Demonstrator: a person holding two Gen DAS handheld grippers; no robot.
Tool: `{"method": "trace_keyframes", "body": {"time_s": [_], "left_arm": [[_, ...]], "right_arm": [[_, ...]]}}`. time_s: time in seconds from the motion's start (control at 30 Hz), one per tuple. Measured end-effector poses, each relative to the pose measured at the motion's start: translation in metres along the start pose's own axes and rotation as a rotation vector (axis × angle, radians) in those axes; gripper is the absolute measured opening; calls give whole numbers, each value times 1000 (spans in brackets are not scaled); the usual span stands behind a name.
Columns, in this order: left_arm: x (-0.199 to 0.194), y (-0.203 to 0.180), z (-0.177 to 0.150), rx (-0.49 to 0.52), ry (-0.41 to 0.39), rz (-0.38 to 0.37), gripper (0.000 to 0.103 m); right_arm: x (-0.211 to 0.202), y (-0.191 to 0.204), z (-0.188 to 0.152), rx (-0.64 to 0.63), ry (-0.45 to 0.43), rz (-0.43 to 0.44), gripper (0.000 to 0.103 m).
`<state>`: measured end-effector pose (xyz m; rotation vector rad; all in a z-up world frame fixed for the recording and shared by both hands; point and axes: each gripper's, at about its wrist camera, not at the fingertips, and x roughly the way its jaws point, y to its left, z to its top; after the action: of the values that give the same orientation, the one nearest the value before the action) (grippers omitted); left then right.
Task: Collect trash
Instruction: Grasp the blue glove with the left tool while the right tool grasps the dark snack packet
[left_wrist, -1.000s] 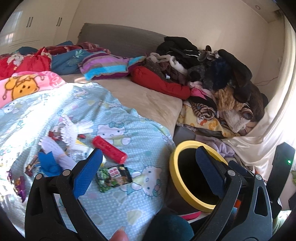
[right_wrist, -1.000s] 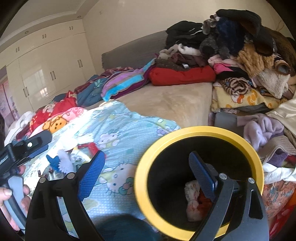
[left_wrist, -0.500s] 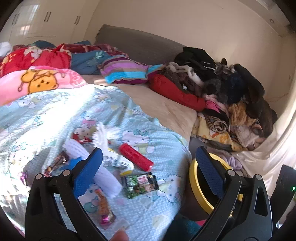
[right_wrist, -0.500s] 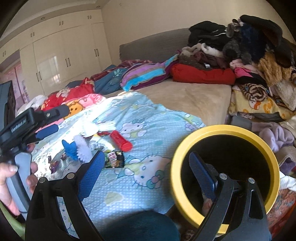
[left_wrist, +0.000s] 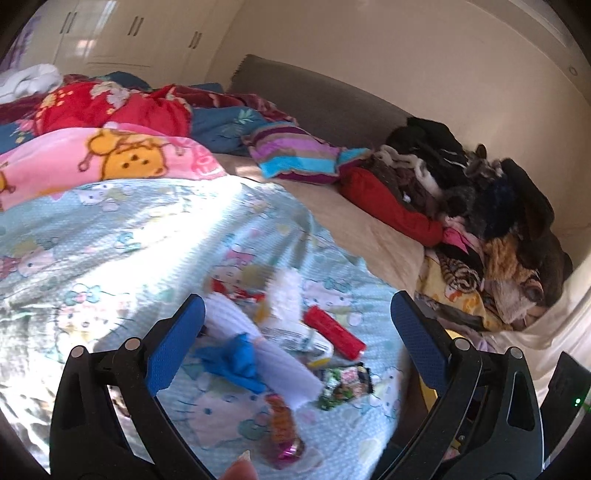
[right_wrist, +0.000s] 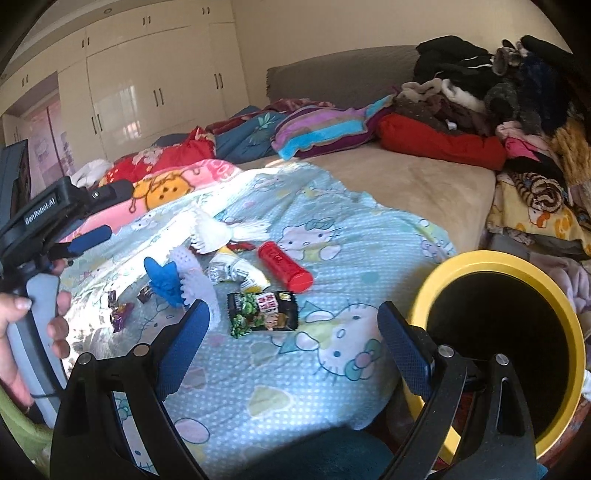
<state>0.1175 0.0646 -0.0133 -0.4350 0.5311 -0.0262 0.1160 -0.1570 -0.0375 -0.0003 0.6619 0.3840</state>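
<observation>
Mostly wrappers — dark snack packet (right_wrist: 263, 312), red tube (right_wrist: 284, 266), possibly crumpled.

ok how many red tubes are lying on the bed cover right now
1. The red tube lies on the cartoon-cat bed cover, beyond the dark snack wrapper and left of the yellow-rimmed bin. More could be hidden under the other litter.

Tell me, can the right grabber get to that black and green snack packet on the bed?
Probably yes. The right gripper is open and empty, and the snack packet lies flat on the blanket just ahead between its fingers, with nothing covering it. The red tube sits apart, farther back.
</observation>
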Motion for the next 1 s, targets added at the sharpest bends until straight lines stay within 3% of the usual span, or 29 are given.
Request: {"method": "trace_keyframes", "body": {"time_s": [0.2,0.33,0.5,0.57,0.73,0.83,0.97,1.0], "left_arm": [[-2,31,4,-40,7,47,92],[8,44,-3,-43,67,80,92],[24,50,-19,-36,140,67,92],[30,49,-26,-26,167,54,89],[47,44,-41,-15,228,43,69],[55,44,-46,-19,251,49,63],[63,47,-54,-29,280,46,54],[64,47,-56,-29,286,44,51]], "right_arm": [[21,6,3,-3,39,5,90],[38,9,4,-5,77,9,90],[65,8,3,-5,144,4,90],[75,6,2,6,177,4,90],[97,-1,3,59,233,11,87],[113,-2,1,81,279,28,79],[125,-1,-6,96,333,47,58],[124,-2,-6,102,327,59,47]]}}
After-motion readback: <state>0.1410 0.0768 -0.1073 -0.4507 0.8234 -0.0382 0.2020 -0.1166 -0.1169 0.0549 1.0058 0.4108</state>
